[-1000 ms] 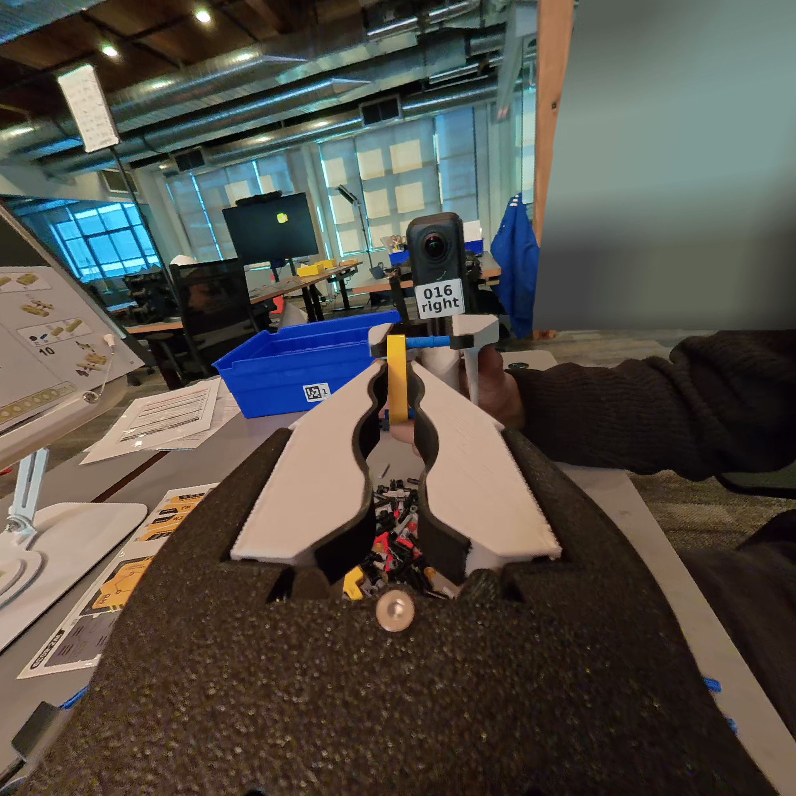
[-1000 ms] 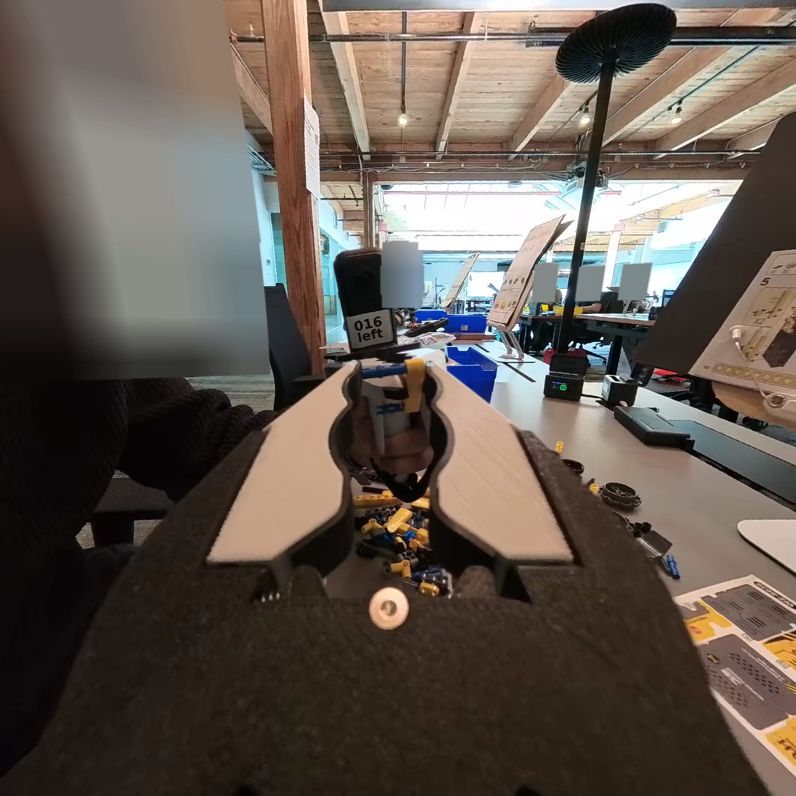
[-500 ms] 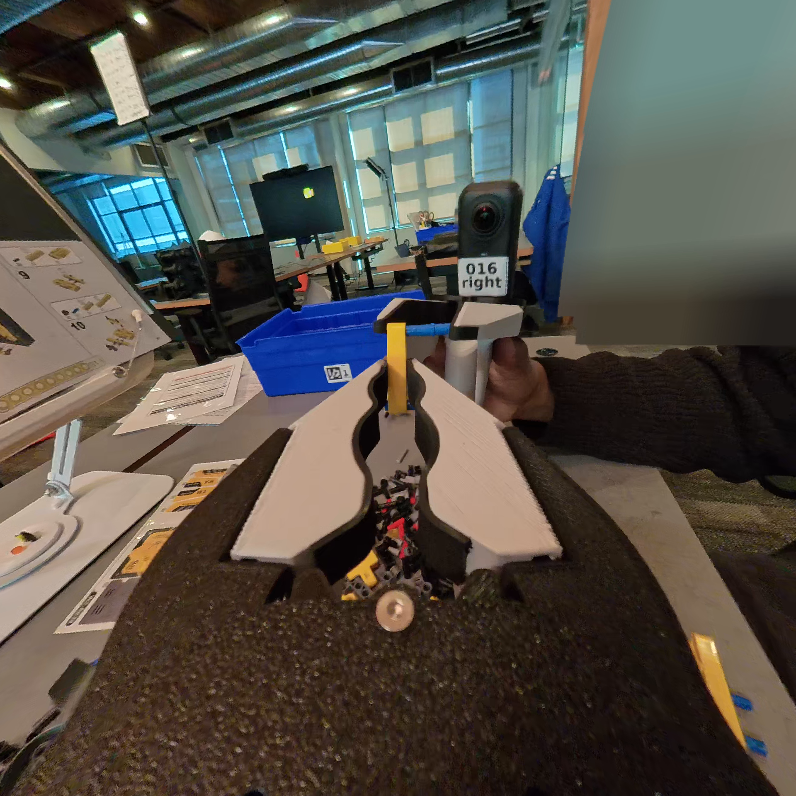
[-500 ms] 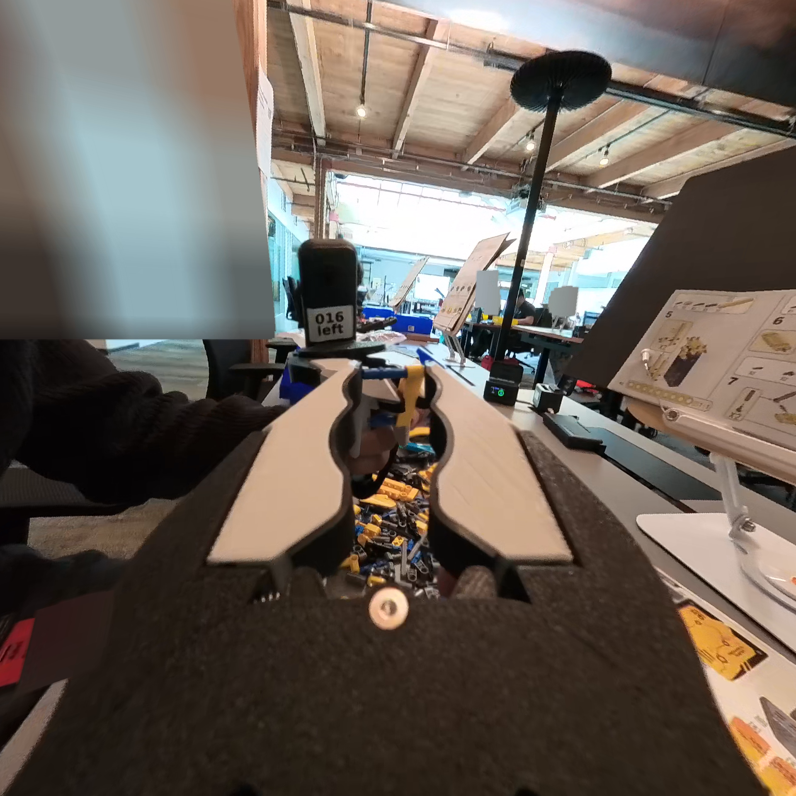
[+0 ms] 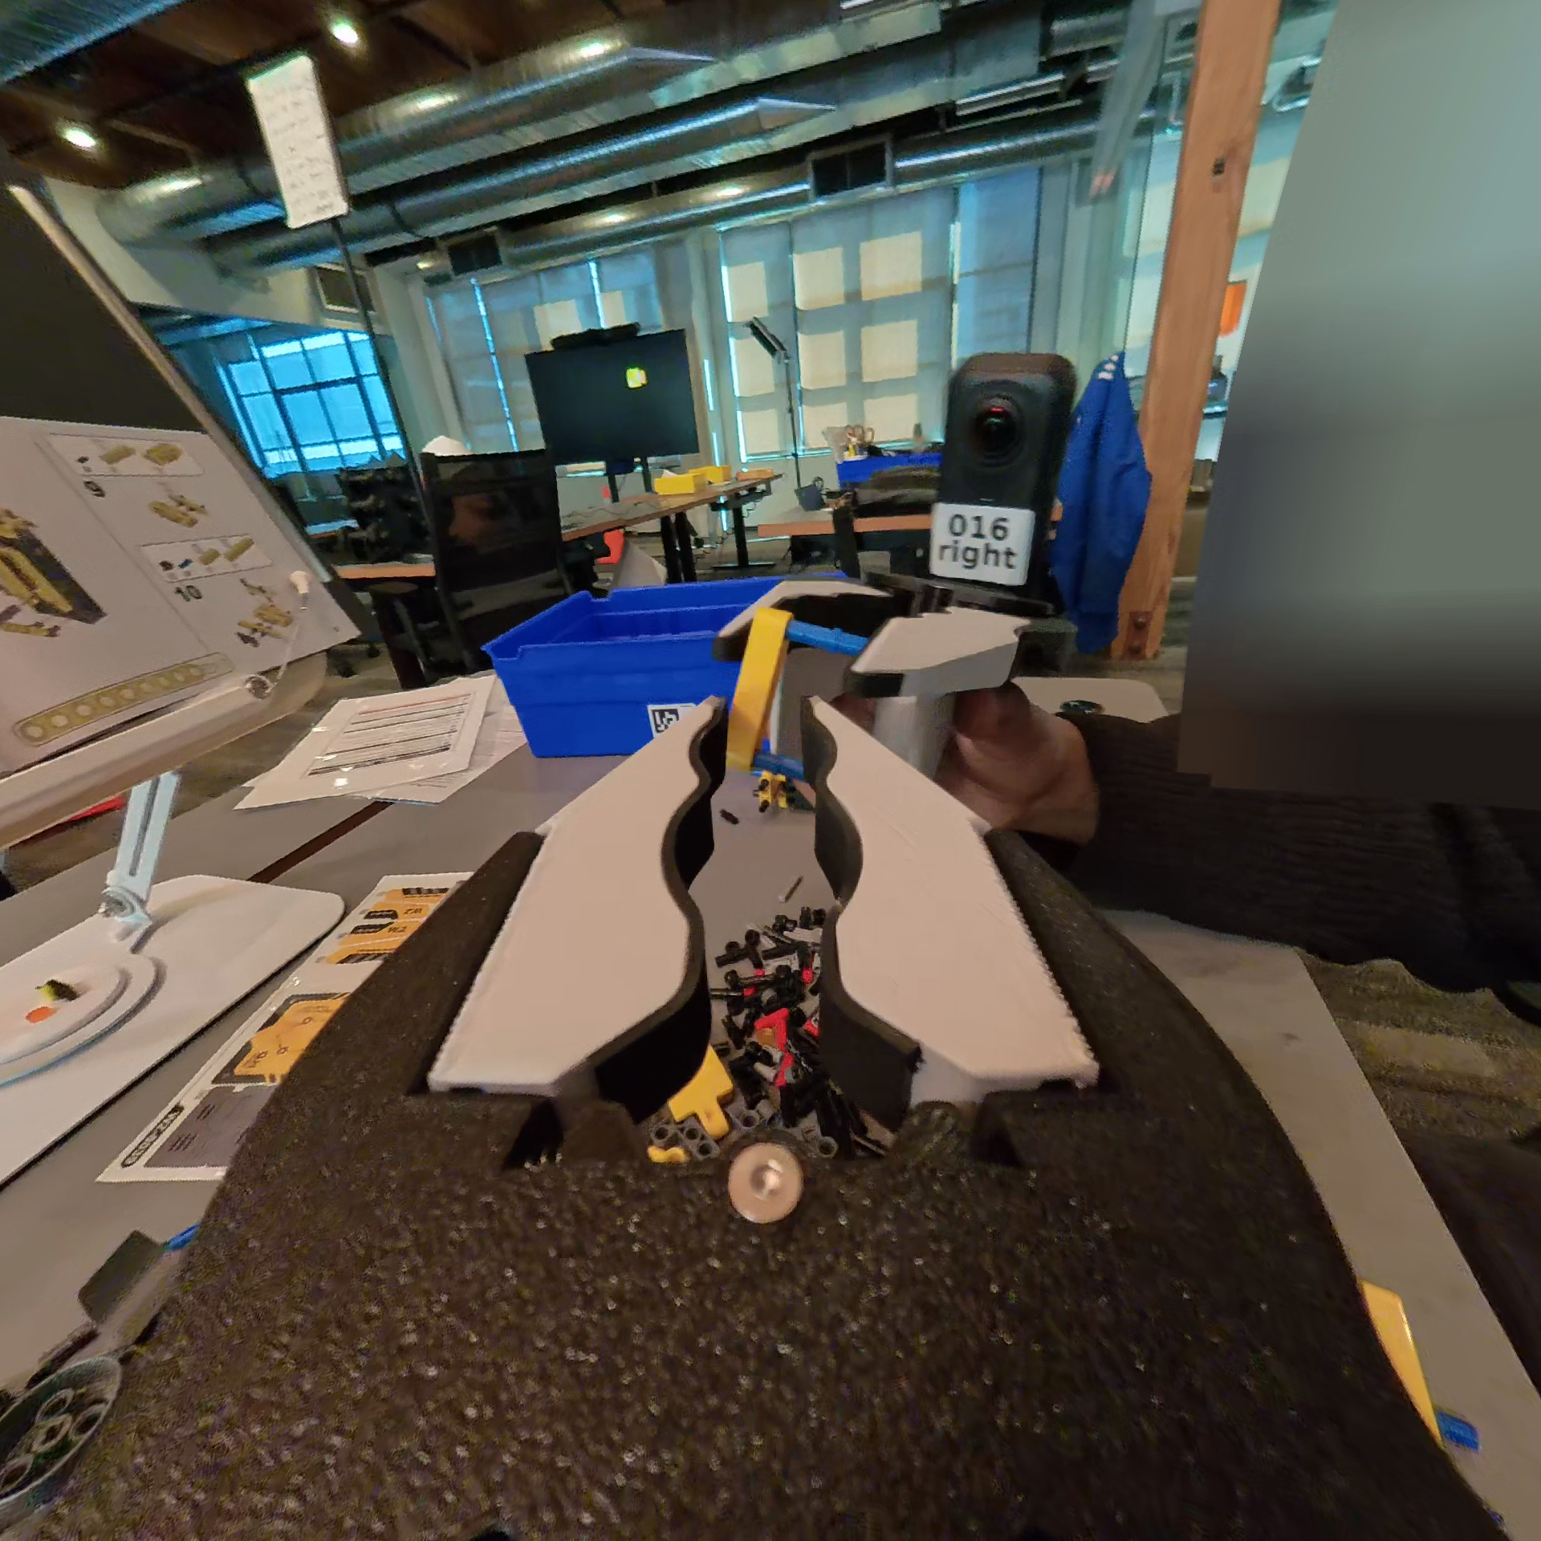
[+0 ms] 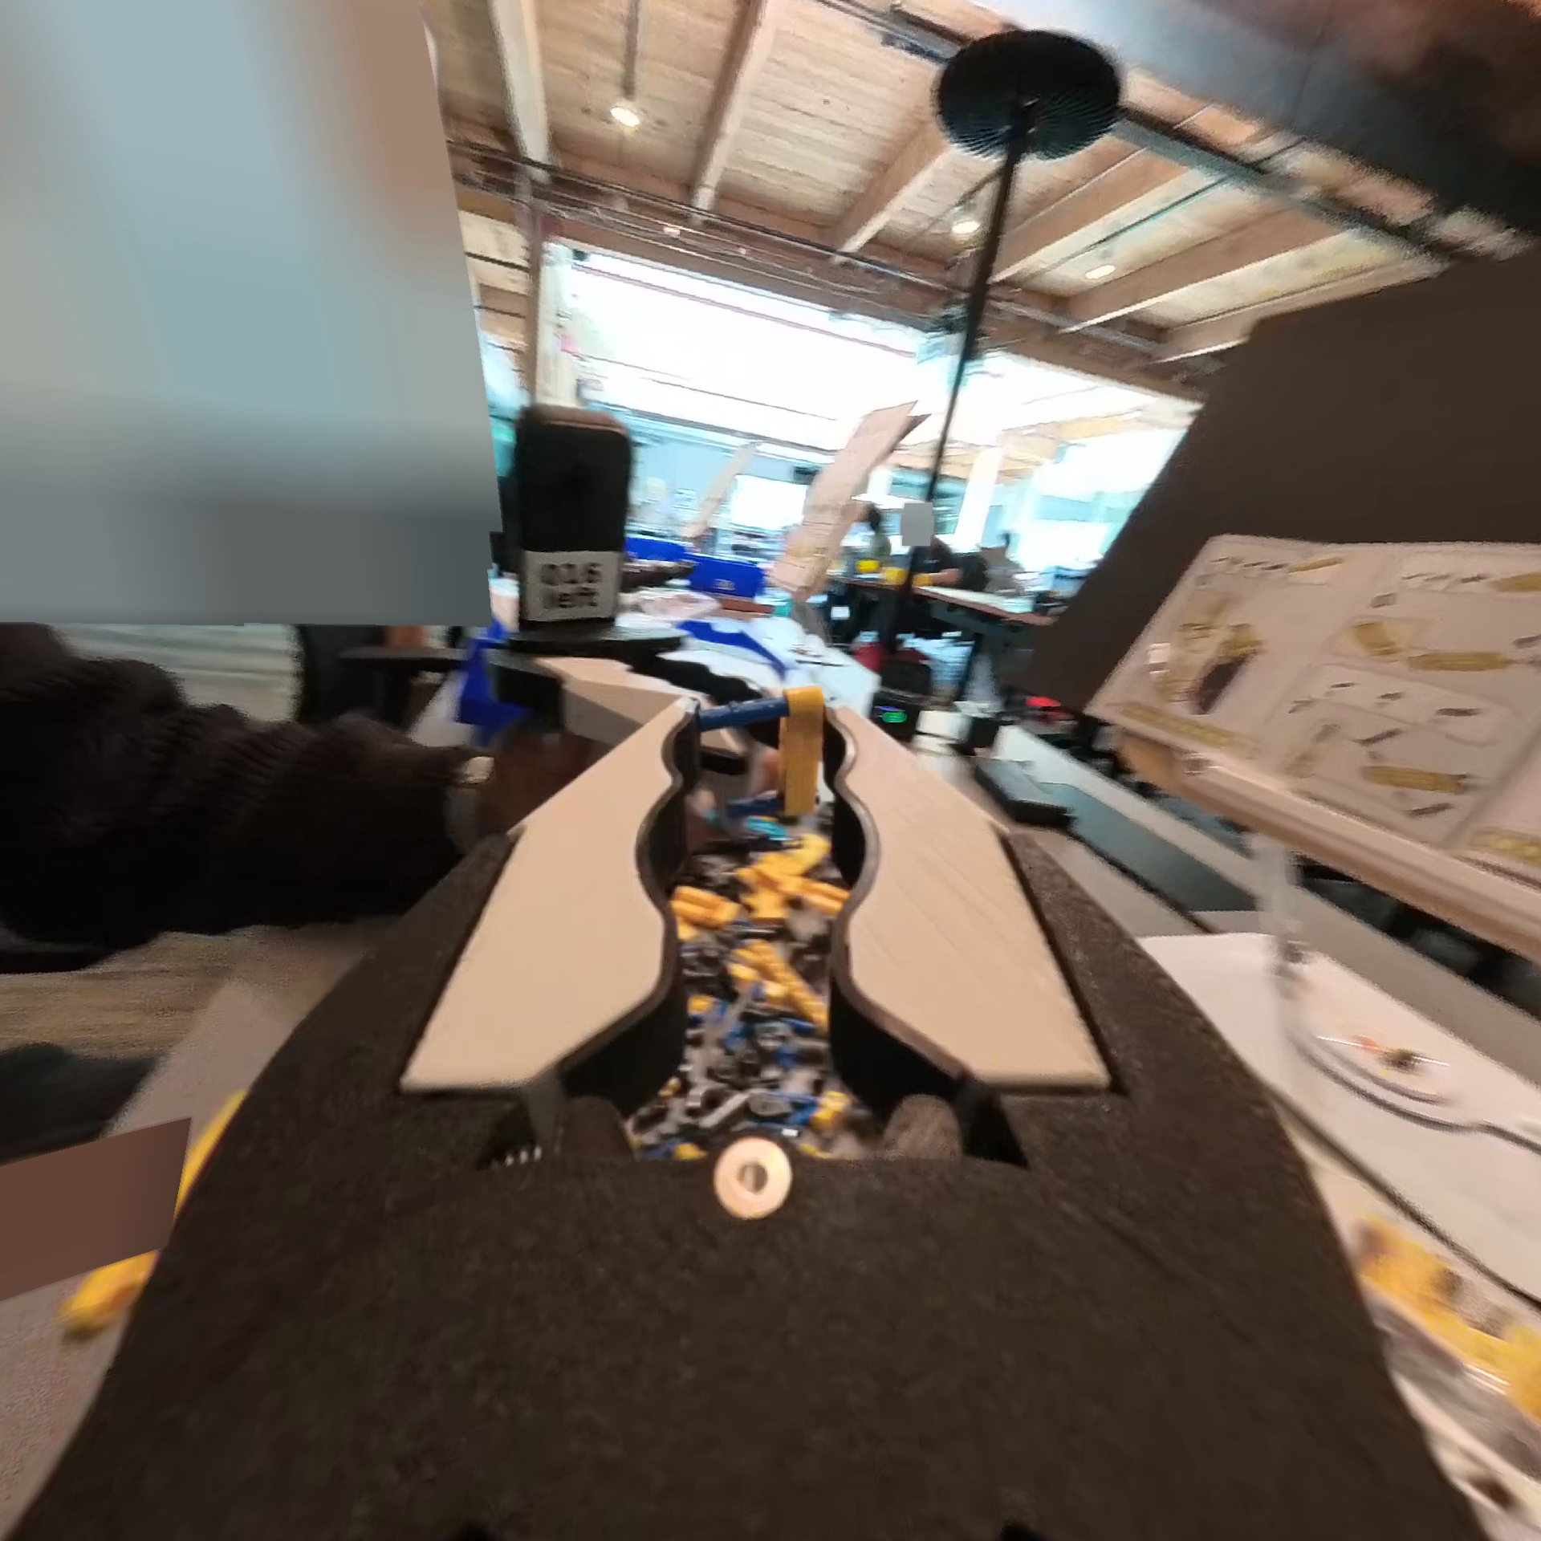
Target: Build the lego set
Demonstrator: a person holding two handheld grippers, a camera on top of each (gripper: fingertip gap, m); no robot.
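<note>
Between the slightly spread tips of the left claw (image 5: 763,719): an upright yellow beam (image 5: 753,692), close against the left finger and clear of the right one, so not pinched there. Through the beam's top, a blue axle (image 5: 821,640), running sideways into the right claw (image 5: 792,656), just ahead of and above the left claw's tips. Pinched lengthwise in that right claw: axle end on one finger, beam face on the other. At the beam's lower end, a second, shorter blue pin (image 5: 780,760). Around the right claw's handle, a hand (image 5: 1017,775) in a dark sleeve.

Under the left claw's fingers, on the grey table (image 5: 400,842), a heap of black and red small parts (image 5: 775,1017). Under the right claw's fingers, a heap of yellow and blue pieces (image 6: 767,926), blurred.

Ahead and left of the left claw, a blue bin (image 5: 600,667), with papers (image 5: 392,742) just beside it, further left. Far left, a booklet (image 5: 125,584) propped on a white stand (image 5: 142,834).
</note>
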